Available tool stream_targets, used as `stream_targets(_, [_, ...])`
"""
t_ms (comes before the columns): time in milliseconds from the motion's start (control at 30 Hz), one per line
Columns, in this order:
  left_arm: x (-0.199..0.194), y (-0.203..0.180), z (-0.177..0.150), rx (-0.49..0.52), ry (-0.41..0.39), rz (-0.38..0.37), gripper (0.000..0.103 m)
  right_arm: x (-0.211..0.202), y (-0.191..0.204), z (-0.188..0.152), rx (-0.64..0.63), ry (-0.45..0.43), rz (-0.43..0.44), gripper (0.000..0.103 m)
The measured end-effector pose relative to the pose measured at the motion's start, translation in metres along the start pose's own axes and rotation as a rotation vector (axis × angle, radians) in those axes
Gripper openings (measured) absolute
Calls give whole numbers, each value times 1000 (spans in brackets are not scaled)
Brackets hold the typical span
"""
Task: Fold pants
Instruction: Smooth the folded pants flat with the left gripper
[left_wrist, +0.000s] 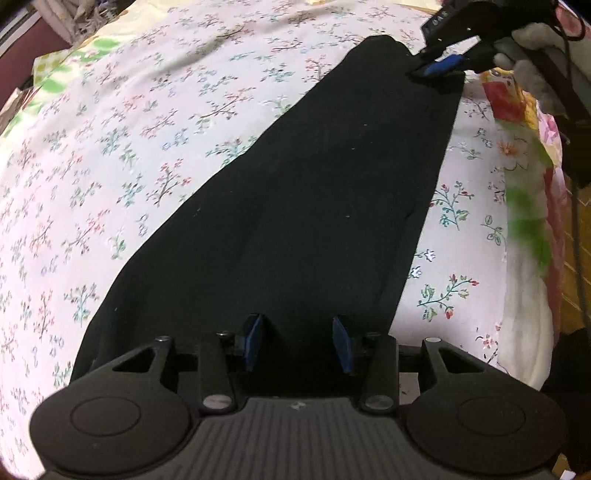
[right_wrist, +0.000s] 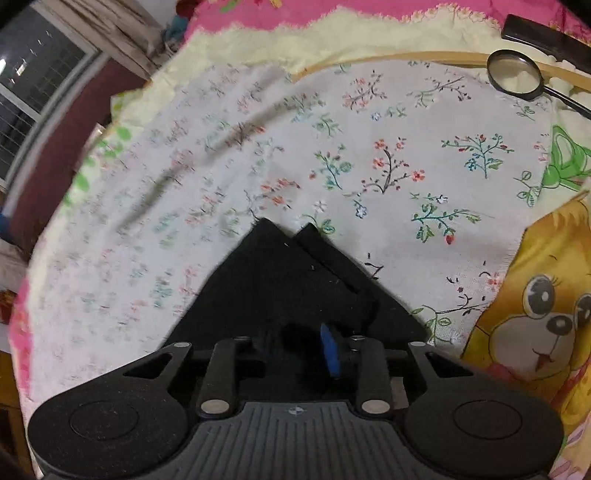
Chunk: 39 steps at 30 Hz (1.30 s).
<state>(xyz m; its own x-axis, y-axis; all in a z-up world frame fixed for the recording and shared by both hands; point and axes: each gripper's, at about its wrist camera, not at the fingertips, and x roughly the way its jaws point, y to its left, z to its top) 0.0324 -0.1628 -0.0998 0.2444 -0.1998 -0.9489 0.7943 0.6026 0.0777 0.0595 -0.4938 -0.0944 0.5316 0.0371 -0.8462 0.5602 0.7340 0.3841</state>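
- Black pants (left_wrist: 314, 206), matte and smooth, lie flat as one long tapering strip on a flower-print sheet (left_wrist: 129, 155).
- Left gripper (left_wrist: 299, 343): blue pads spread over the near end, cloth beneath, not pinched.
- Right gripper (right_wrist: 295, 347) sits at the far hem; whether it grips cannot be told.
- A round magnifier (right_wrist: 515, 75) lies apart.

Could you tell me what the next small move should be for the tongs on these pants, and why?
Probably close the left tongs on the near end of the pants: they hang open over it, while the right tongs sit at the far end.
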Motion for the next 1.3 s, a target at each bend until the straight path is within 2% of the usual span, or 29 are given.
stream_targets(100, [2,-4,4,-2,-9,-11,51,-11,-5,-6,24,-27,8,16])
stream_targets(200, [3,-7,12,-14,-38,-20,51,-12,-13,-9,26,-18,-16,16])
stream_targets(367, [8,-13,34,-55,-115,-22,51,-6,-21,-12,52,4,-2,16])
stream_targets(433, [12,-18,47,-83,-146,-60,51,-7,-19,-13,24,-2,-8,11])
stream_targets(600, [21,-46,76,-14,-219,-78,52,-14,-32,-10,39,-7,-4,9])
stream_targets(667, [25,-57,85,16,-218,-103,52,-12,-32,-7,19,0,-7,9])
stream_targets(767, [30,-69,94,62,-222,-104,52,-20,-35,-6,-8,-51,-34,12])
stream_targets(1033, [40,-86,102,77,-196,-133,52,1,-40,6,25,16,65,19])
stream_targets(1100, [40,-88,103,87,-193,-132,52,1,-38,6,37,19,68,14])
stream_targets(1167, [42,-89,104,86,-190,-136,52,-7,-32,5,10,-2,90,1])
stream_targets(1233, [44,-89,105,82,-185,-138,52,-9,-28,4,-6,13,115,0])
stream_targets(1300, [45,-89,106,83,-181,-135,52,-5,-28,6,-6,25,89,0])
